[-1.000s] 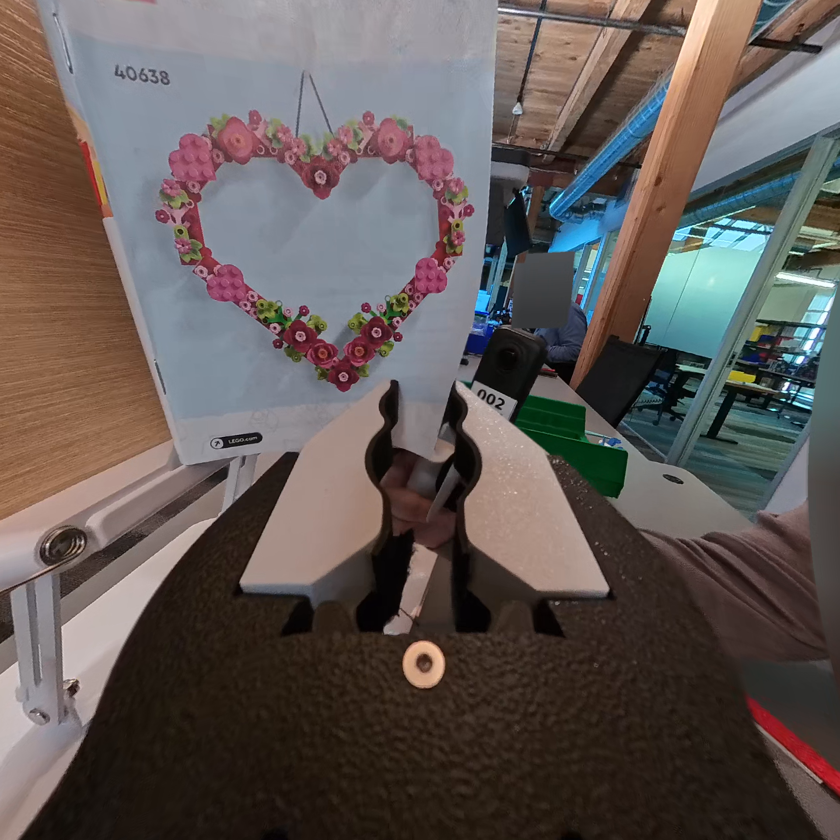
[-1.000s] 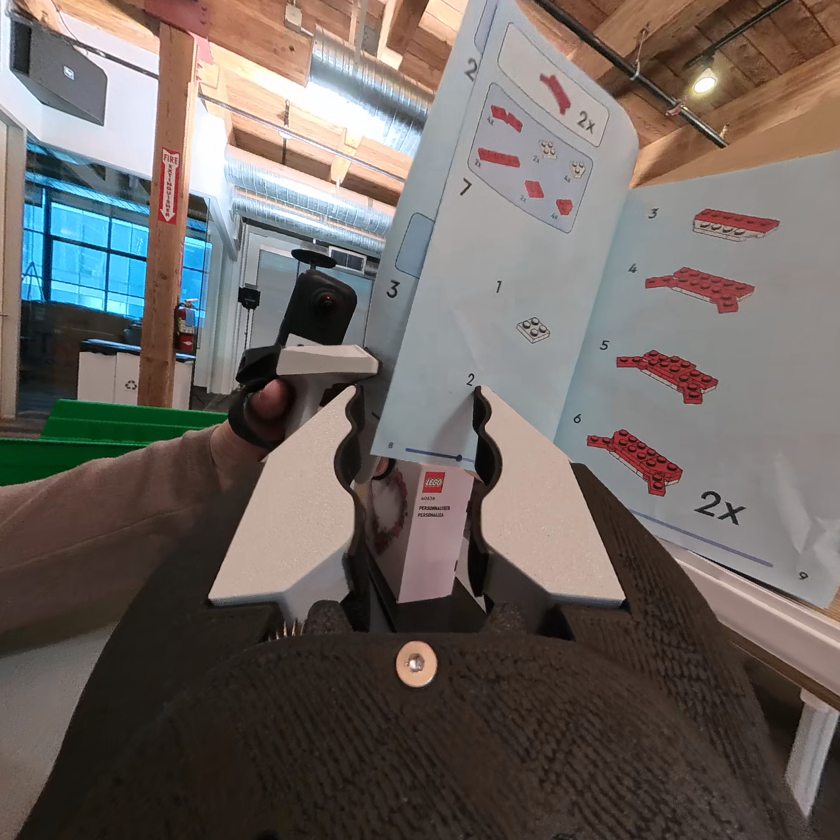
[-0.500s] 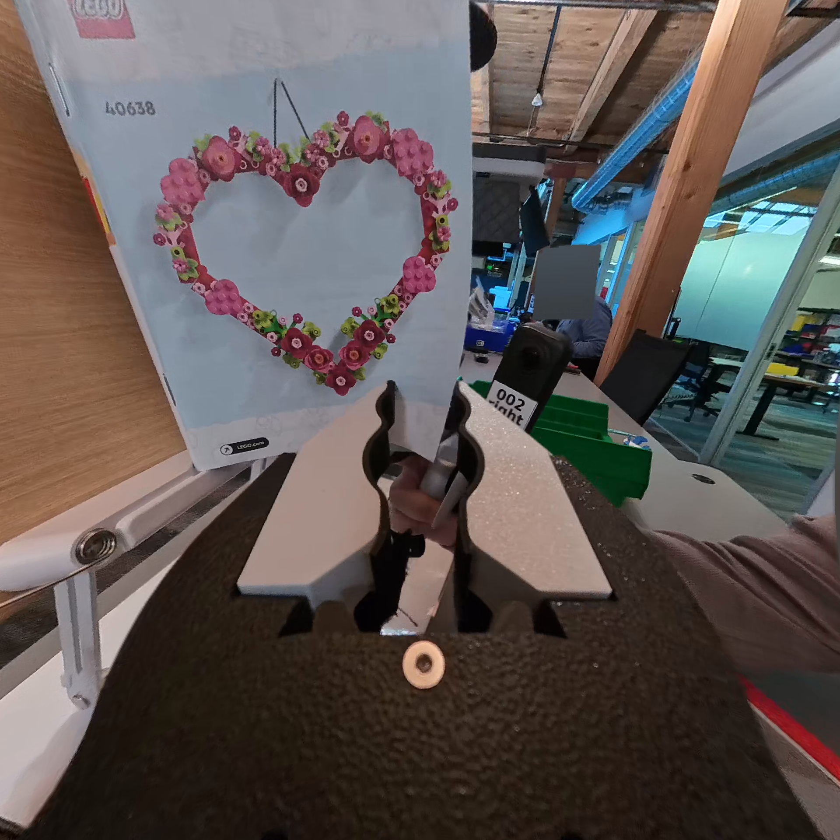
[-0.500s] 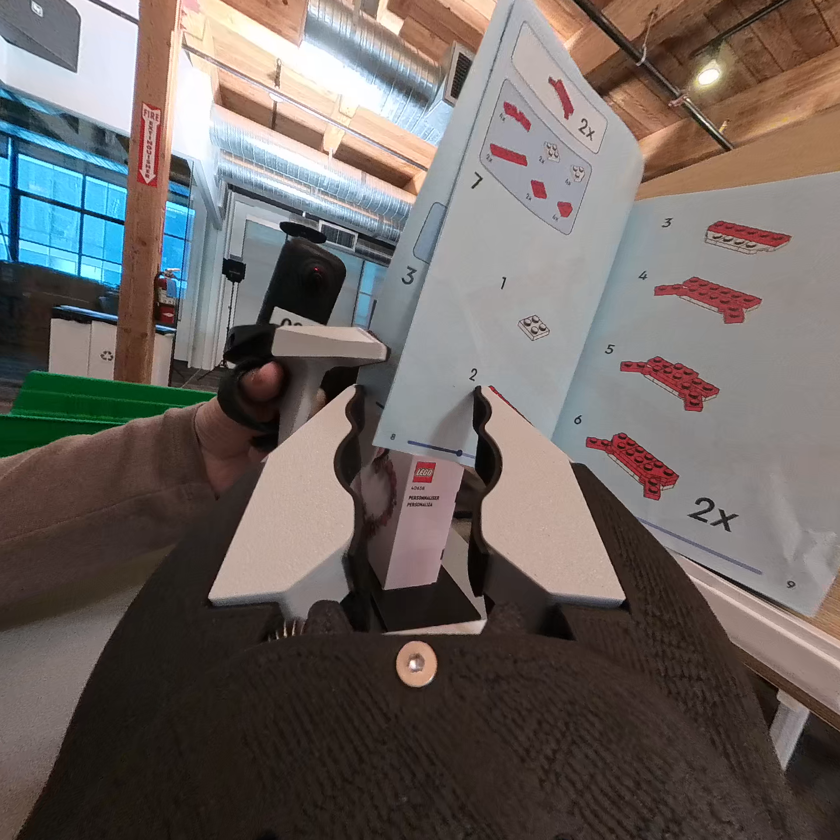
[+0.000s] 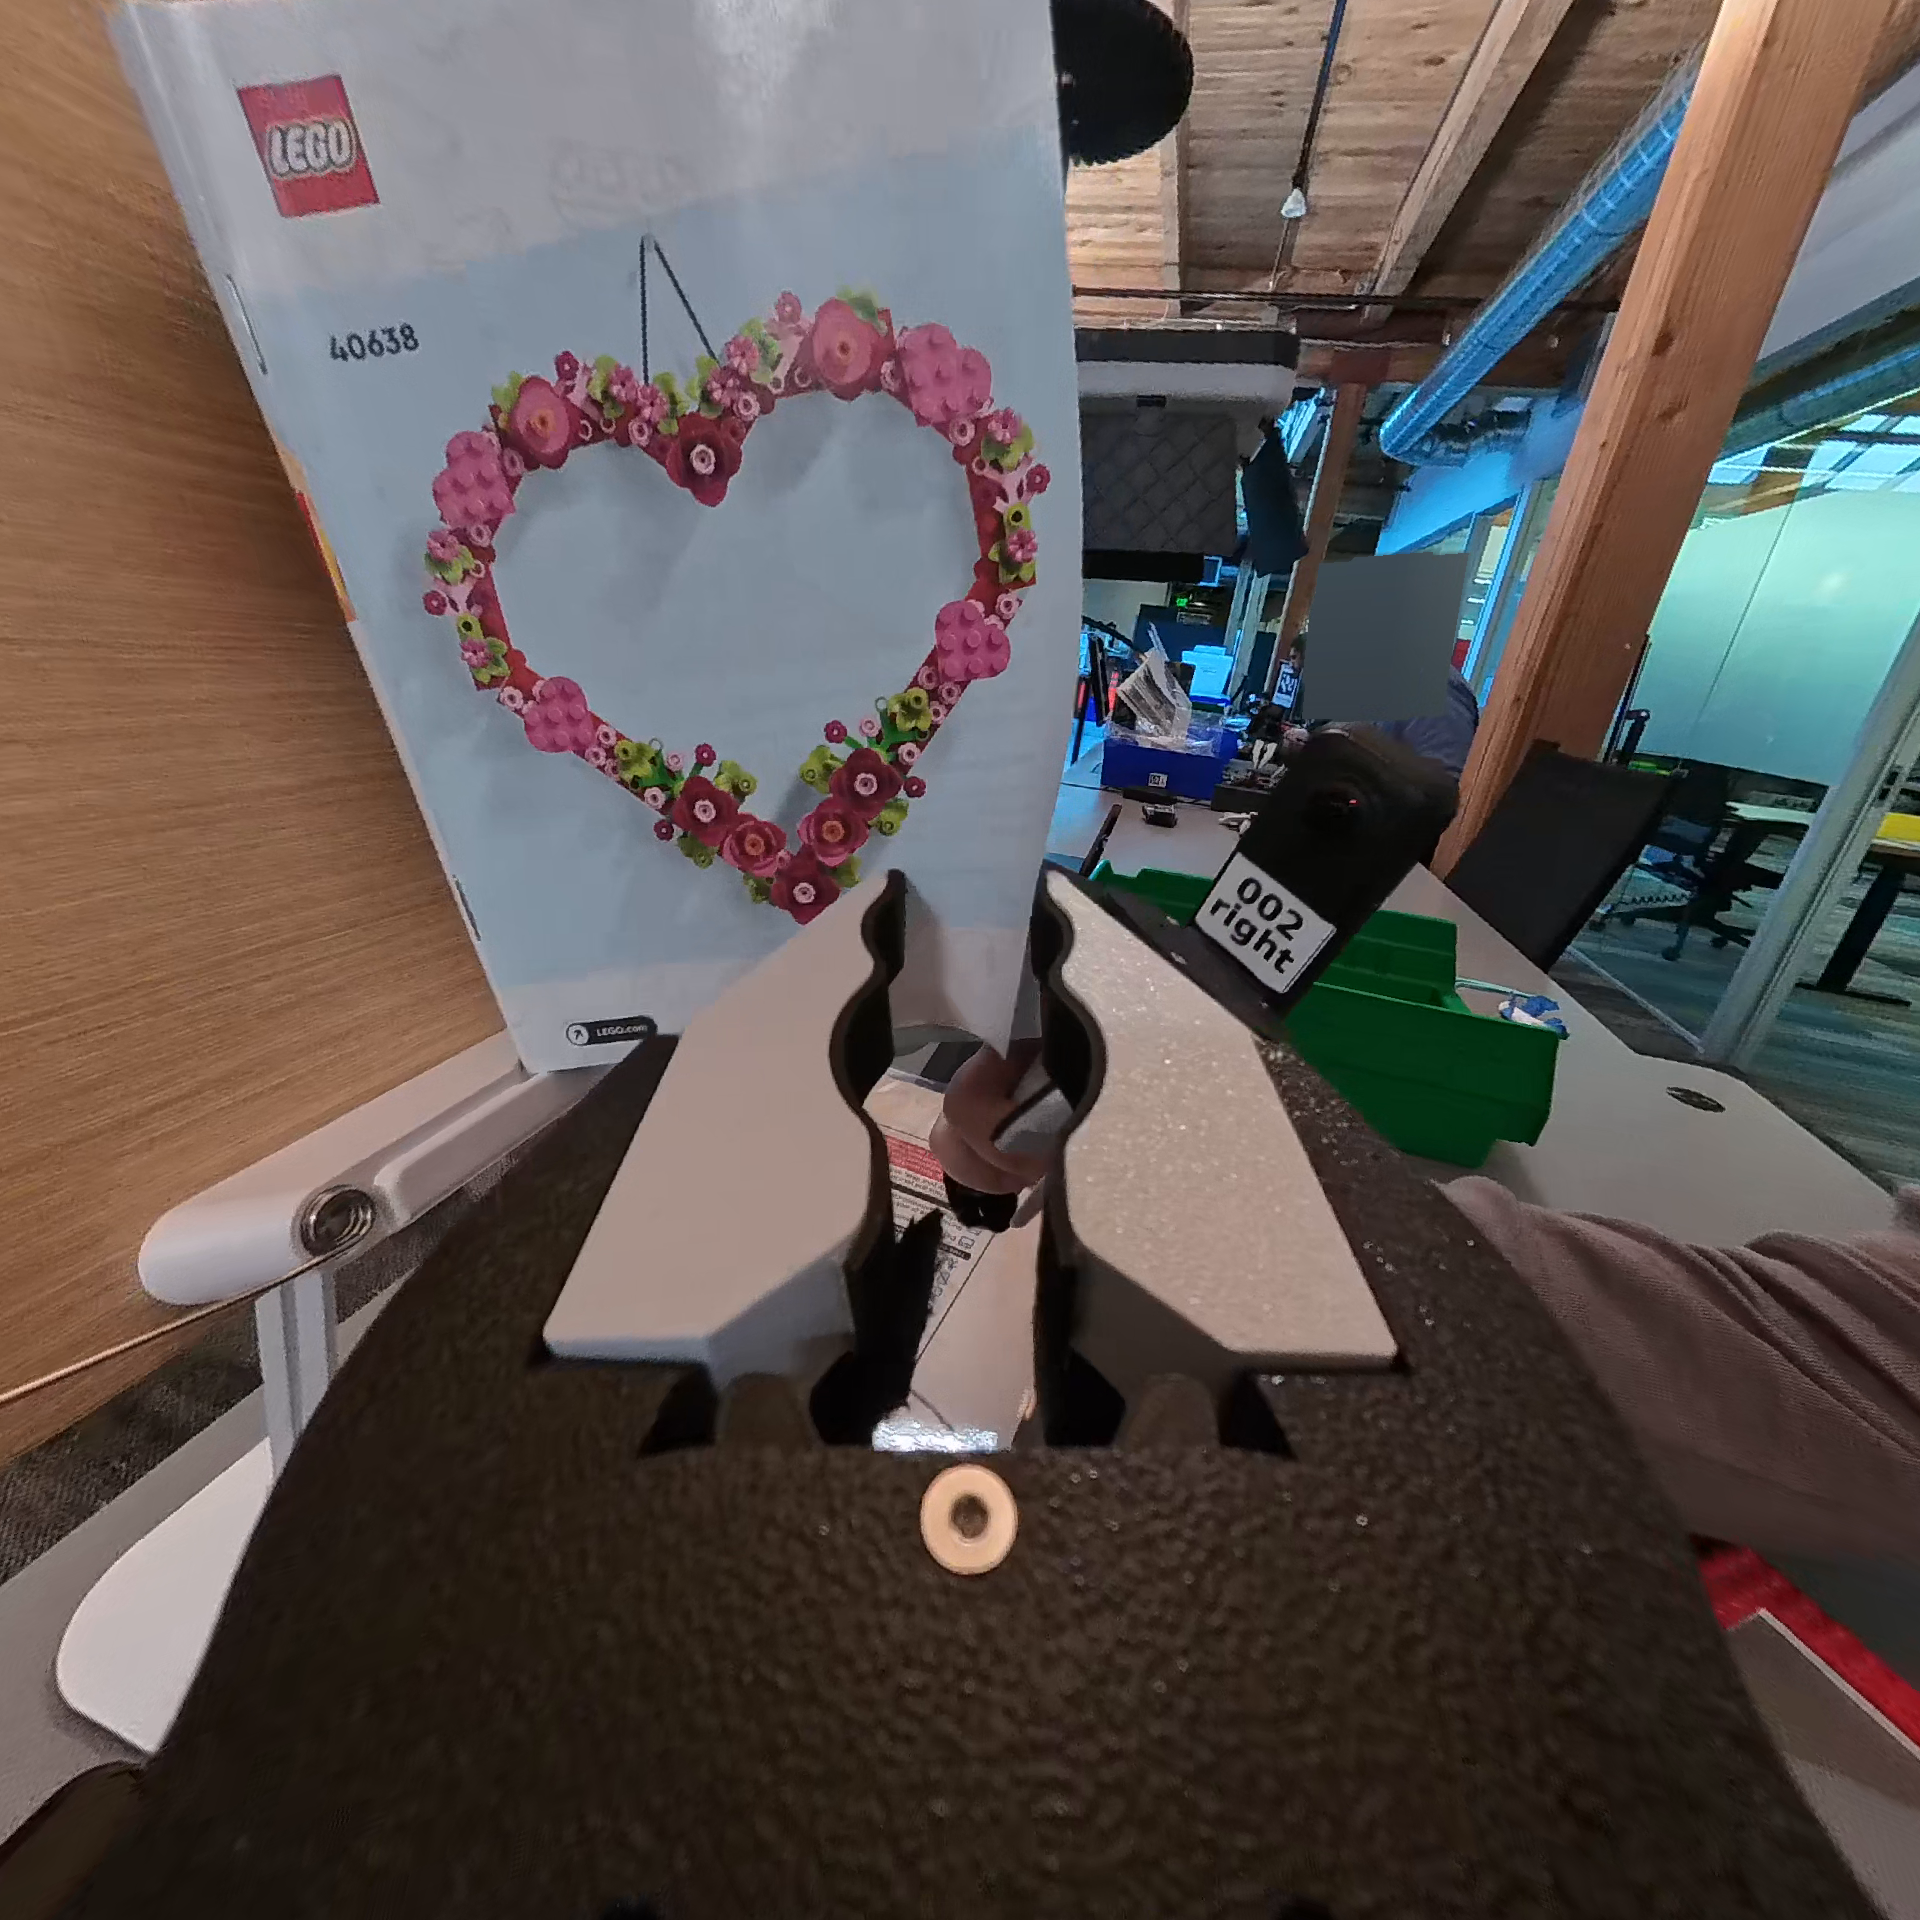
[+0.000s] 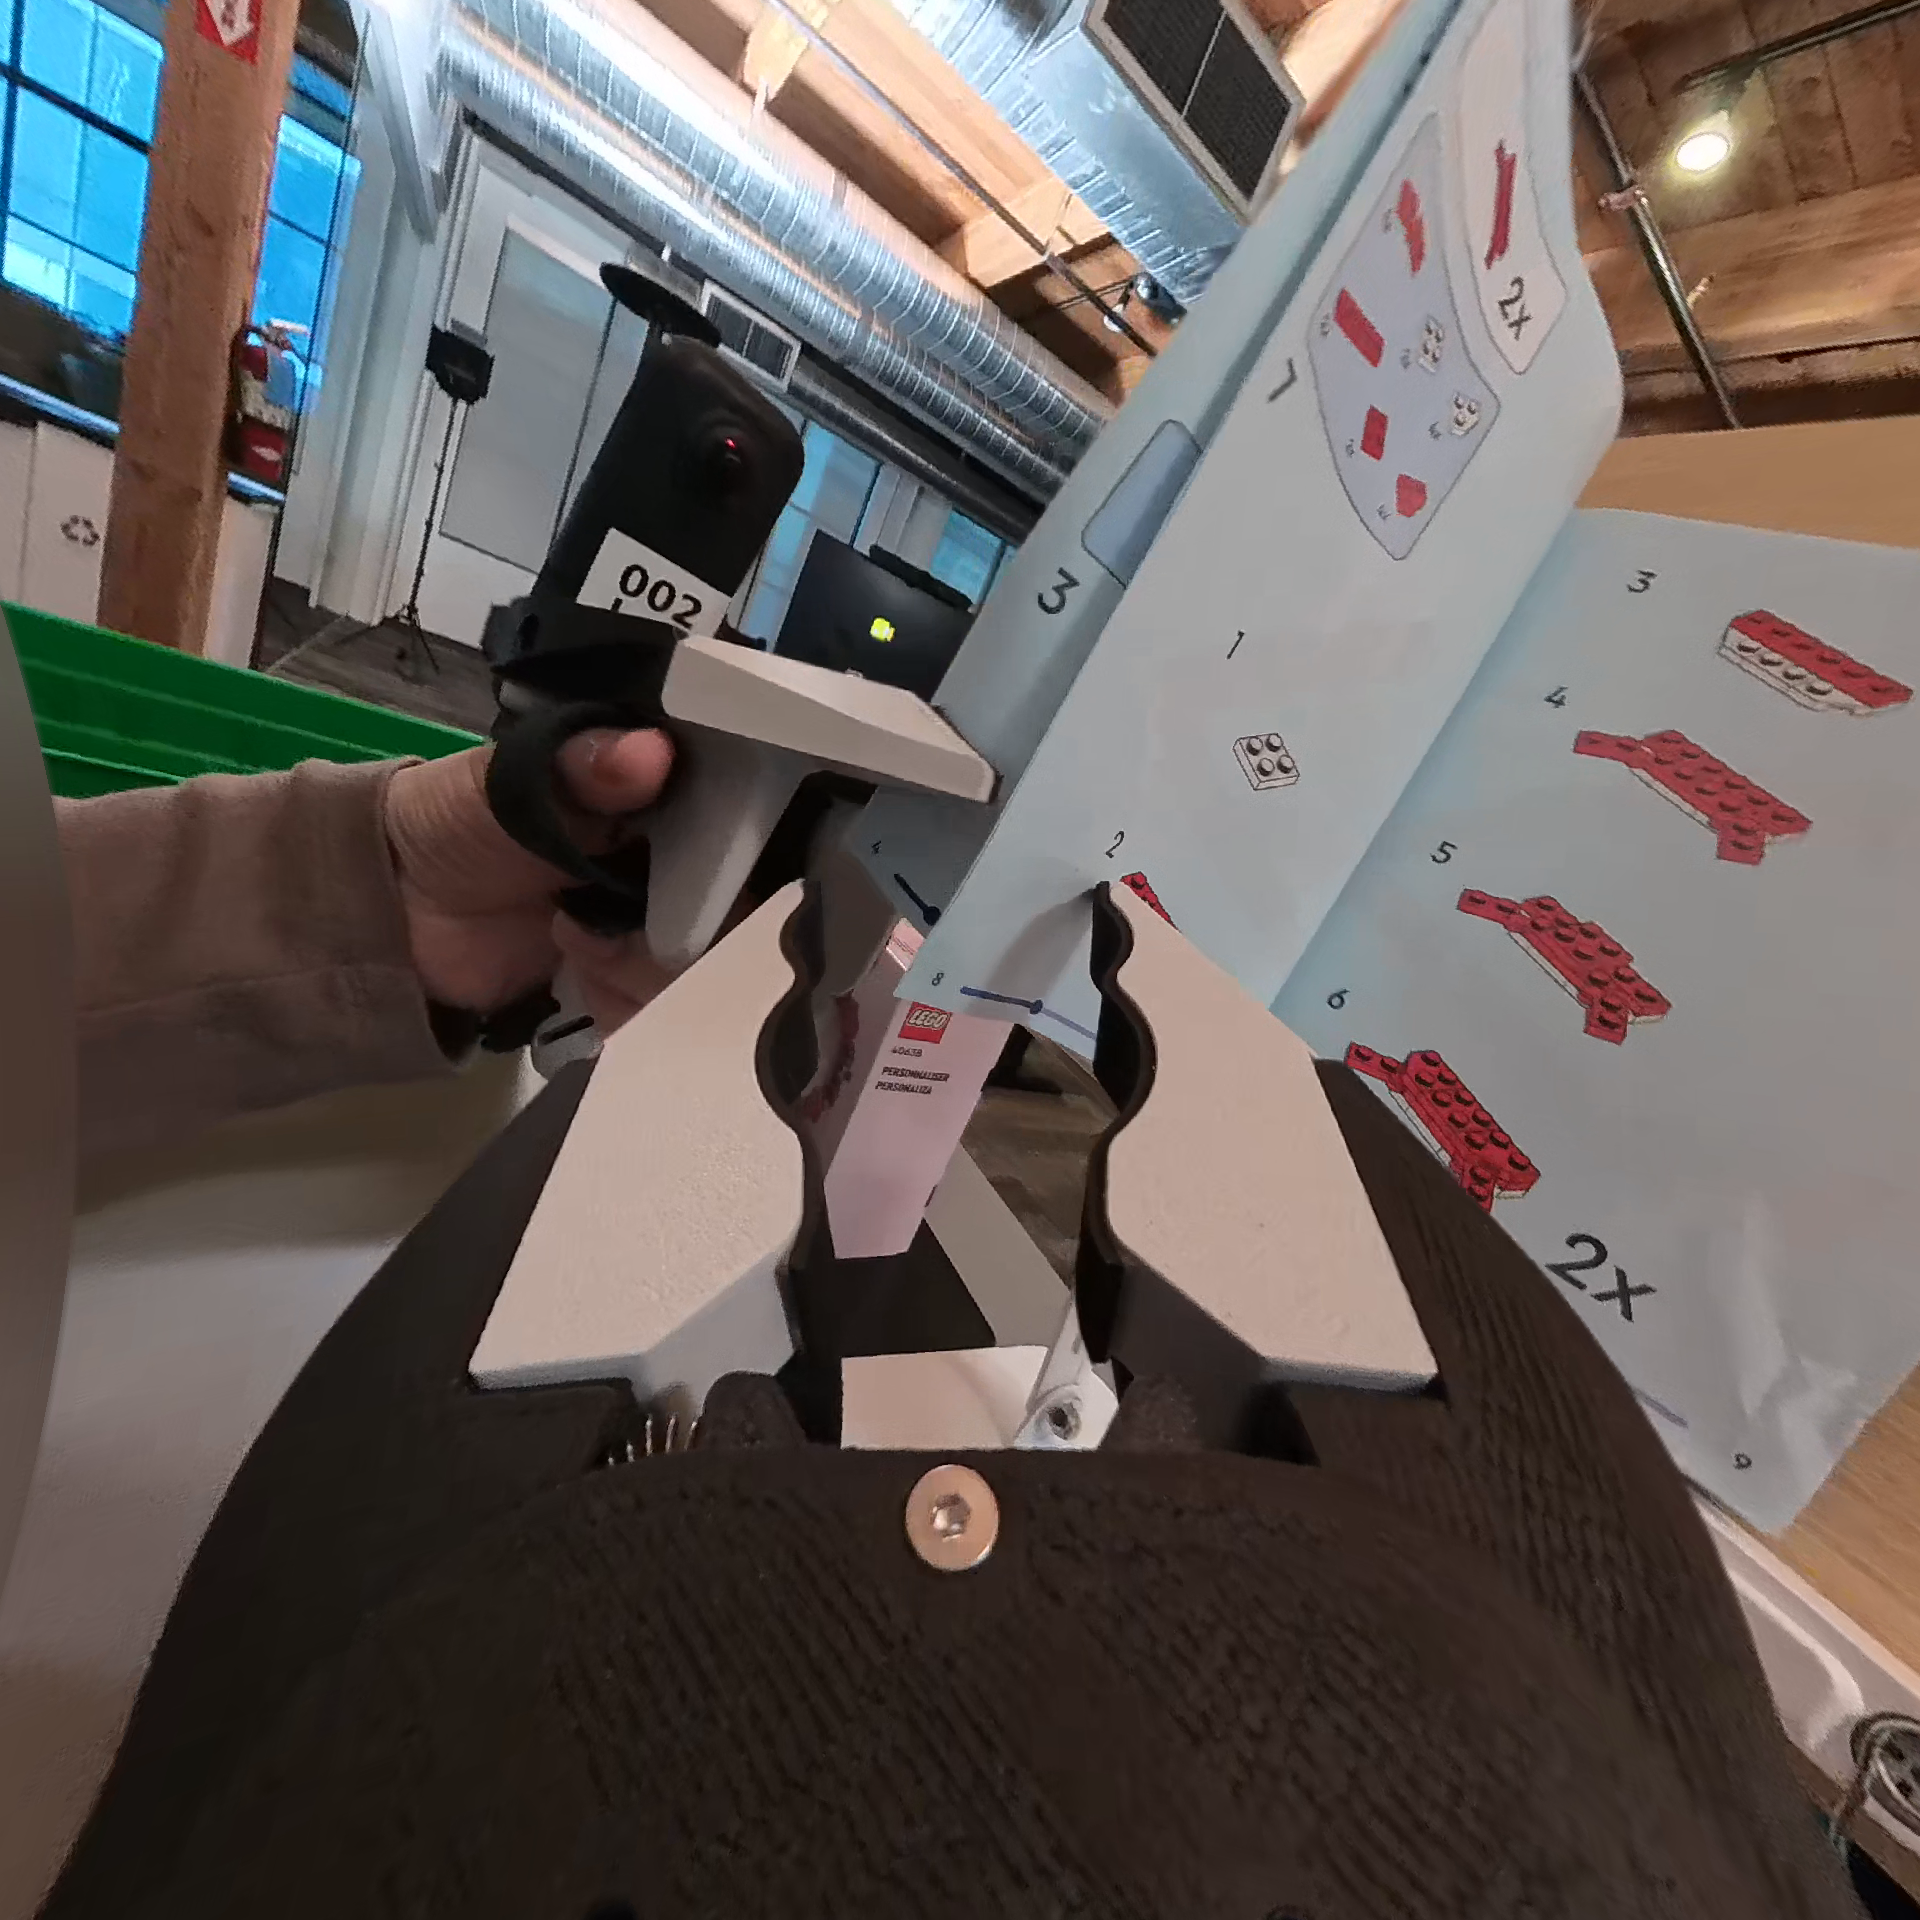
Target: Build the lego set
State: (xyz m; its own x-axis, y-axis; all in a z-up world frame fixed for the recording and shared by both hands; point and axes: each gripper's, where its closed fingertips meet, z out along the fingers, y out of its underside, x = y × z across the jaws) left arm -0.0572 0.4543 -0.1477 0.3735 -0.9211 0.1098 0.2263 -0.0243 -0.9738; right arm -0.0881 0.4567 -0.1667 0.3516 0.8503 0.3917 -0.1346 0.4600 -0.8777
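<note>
Both grippers hold the instruction booklet upright, pages parted for reading. Left gripper jaws pinch the cover's bottom corner; right gripper jaws look spread round a page edge

instruction booklet stands open between both grippers, green bin behind it.

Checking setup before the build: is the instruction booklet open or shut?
Open. The booklet stands partly spread: the right view shows inner pages with brick steps, and the left view shows its heart cover.
</note>
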